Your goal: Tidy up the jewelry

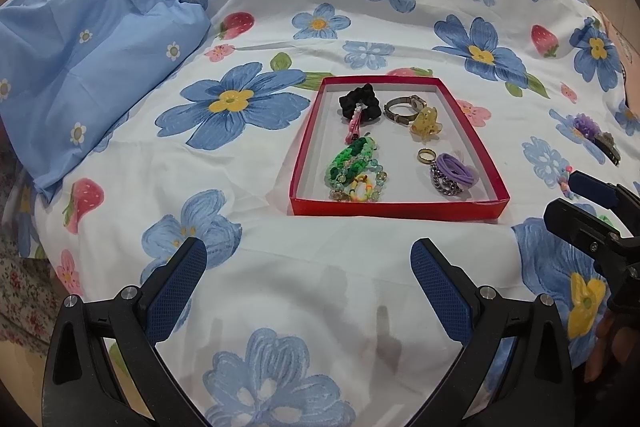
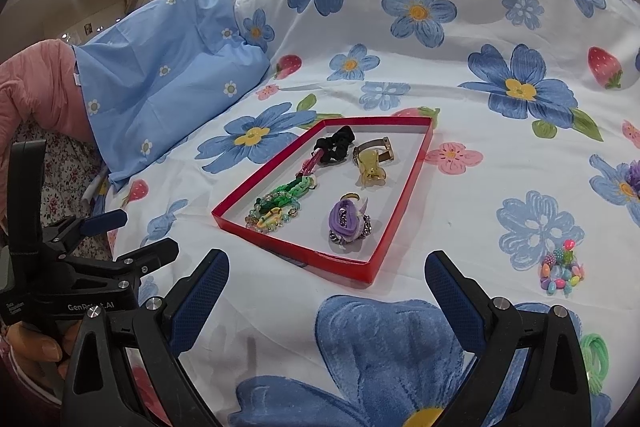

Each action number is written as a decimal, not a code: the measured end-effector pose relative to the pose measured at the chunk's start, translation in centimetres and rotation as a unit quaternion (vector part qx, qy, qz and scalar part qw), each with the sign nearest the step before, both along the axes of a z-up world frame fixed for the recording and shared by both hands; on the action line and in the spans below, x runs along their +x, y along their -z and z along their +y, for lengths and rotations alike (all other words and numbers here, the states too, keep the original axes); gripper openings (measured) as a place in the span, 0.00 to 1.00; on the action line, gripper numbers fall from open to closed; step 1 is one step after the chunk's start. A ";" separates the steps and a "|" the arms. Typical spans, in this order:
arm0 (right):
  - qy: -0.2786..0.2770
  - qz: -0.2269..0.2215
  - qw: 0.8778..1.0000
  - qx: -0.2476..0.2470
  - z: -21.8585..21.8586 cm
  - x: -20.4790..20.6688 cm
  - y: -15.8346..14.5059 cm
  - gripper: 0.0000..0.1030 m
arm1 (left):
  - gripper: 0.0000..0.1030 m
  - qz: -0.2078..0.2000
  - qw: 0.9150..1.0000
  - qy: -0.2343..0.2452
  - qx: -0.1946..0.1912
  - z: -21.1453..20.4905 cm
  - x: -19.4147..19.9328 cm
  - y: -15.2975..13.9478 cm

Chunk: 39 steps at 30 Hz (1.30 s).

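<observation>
Both claws, the left claw [image 1: 308,263] and right claw [image 2: 326,275], hover spread and empty over the bed [image 1: 360,259], just short of the red tray [image 2: 374,273]. The tray already holds most pieces: bracelets, scrunchie [image 1: 357,103], watch [image 1: 404,109], ring [image 1: 425,156]. Left outside, to its right, are a bead bracelet [image 2: 562,271], a green band [image 2: 598,355] and what looks like a purple clip [image 1: 587,127]; nothing blocks the way.

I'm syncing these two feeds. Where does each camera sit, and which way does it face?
Left wrist: on the left claw, facing across the bed at the red tray; the right claw shows at right.
Right wrist: on the right claw, facing the red tray from further right; the left claw and fingers show at left.
Both share the tray.
</observation>
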State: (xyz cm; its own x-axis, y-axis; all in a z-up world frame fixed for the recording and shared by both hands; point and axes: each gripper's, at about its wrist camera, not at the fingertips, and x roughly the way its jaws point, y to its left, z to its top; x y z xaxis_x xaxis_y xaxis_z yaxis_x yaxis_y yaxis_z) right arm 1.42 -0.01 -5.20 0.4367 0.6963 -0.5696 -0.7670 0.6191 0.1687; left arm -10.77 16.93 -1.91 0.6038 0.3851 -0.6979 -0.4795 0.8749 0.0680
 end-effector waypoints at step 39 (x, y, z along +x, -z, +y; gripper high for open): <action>0.000 0.000 1.000 0.001 -0.1 -0.1 -0.2 0.97 | 1.00 -0.006 1.000 0.012 0.003 -0.5 0.2 -0.4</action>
